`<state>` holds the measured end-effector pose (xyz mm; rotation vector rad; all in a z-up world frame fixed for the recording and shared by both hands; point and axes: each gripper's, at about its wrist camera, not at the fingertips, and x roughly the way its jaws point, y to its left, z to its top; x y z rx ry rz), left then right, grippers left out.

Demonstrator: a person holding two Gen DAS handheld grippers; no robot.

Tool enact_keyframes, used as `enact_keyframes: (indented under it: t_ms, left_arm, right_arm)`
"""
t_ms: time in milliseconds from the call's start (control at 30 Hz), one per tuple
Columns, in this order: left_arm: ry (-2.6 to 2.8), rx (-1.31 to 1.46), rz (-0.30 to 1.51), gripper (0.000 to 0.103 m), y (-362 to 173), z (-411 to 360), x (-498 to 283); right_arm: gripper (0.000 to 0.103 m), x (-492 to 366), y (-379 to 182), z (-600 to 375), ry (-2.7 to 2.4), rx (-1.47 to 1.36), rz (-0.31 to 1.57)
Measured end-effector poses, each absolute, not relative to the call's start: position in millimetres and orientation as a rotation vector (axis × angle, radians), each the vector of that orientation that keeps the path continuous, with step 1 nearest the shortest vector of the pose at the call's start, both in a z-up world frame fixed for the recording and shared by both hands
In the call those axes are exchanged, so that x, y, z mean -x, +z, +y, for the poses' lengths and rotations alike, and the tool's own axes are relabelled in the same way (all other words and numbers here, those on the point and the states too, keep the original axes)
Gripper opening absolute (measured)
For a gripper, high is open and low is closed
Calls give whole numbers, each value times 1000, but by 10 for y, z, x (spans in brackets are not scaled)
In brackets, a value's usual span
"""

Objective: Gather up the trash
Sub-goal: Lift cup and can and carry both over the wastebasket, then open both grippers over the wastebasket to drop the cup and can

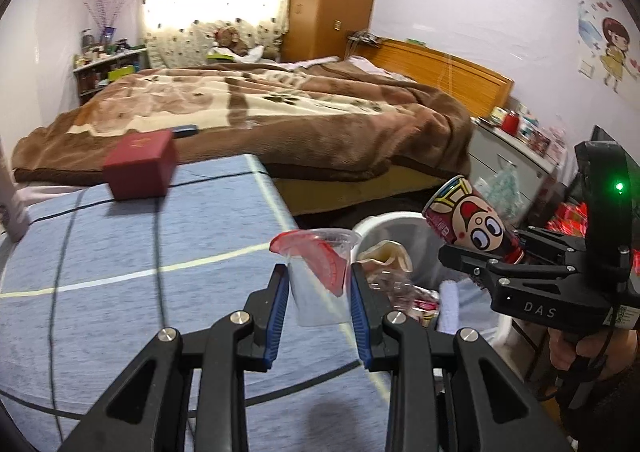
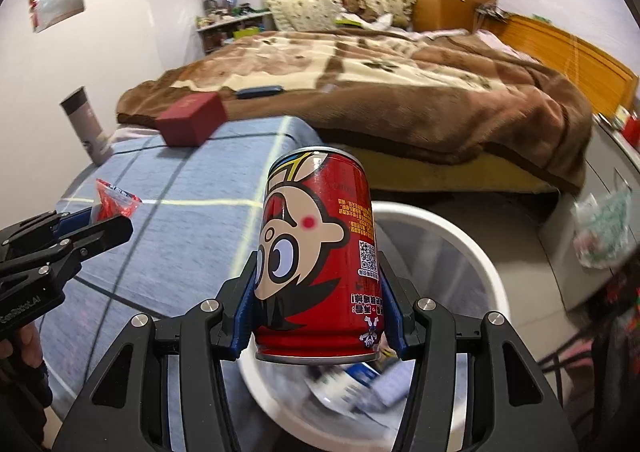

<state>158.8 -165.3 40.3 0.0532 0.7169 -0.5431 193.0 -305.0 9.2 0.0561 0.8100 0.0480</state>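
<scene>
My left gripper [image 1: 320, 292] is shut on a clear plastic cup [image 1: 320, 288] with a red wrapper [image 1: 320, 256] stuffed in it, held over the right edge of the blue table [image 1: 120, 284]. My right gripper [image 2: 318, 304] is shut on a red cartoon drink can [image 2: 320, 252], held over the white trash bin [image 2: 460, 252]. The can also shows in the left wrist view [image 1: 472, 219], with the bin [image 1: 384, 221] beneath it. The bin holds wrappers and paper [image 1: 400, 276]. The left gripper with the red wrapper shows at the left of the right wrist view [image 2: 96, 219].
A dark red box [image 1: 140, 165] sits at the table's far edge, and a grey tumbler [image 2: 86, 125] stands at its far left. A bed with a brown blanket [image 1: 260, 111] lies beyond. A white cabinet [image 1: 516, 159] stands to the right of the bin.
</scene>
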Motion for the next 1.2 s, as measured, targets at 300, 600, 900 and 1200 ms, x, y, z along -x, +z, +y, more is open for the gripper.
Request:
enact_keyframes:
  t_ms: [300,600,900,1200]
  left_arm:
    - [-631,-88,776,31,196,-2198,-1490]
    - [-667,-114,811,32,70,-2528,-1446]
    - [-675,-107,823,55,44,-2594,-1397]
    - [-643,-111,798,63,88,-2489,-1241]
  right_arm:
    - [54,-1829,-158,-3397,-44,-88,879]
    - [54,-1789,-345,-3600,-88,-118,942]
    - [59,-1640,-266,-3668,-101,-131,888]
    - [59,-1463,-185,-3537,-138,-121,819]
